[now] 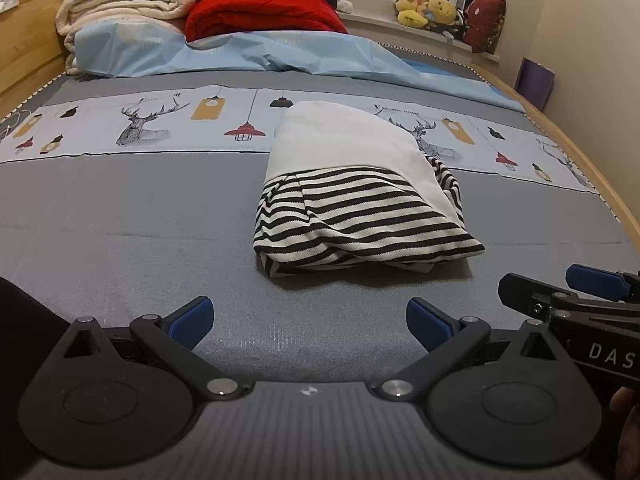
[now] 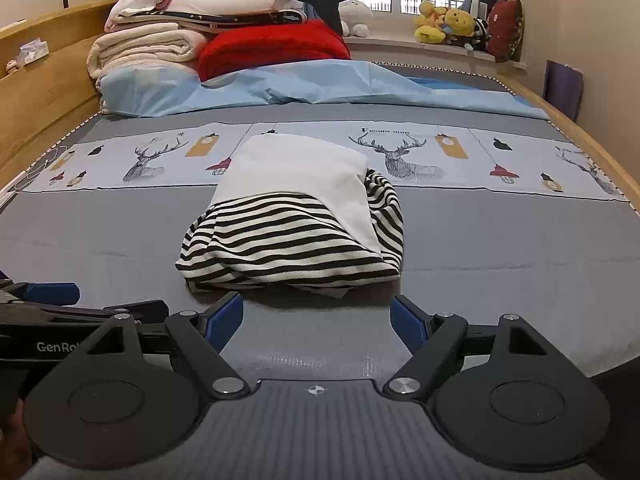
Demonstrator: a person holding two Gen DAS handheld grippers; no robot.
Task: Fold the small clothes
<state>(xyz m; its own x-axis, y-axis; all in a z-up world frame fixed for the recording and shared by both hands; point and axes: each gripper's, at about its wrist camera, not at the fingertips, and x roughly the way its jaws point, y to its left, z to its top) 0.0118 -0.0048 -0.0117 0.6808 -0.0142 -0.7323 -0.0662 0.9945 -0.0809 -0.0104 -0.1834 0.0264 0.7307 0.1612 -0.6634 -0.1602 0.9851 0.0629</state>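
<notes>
Both grippers, left (image 1: 310,322) and right (image 2: 316,320), gape wide and hold nothing. Just ahead of the jaws on the bed (image 1: 120,216) lies the garment (image 2: 294,216), seemingly folded; next likely a final tidy.

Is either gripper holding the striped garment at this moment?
No: in the right wrist view the right gripper is open short of the striped garment, touching nothing.
</notes>
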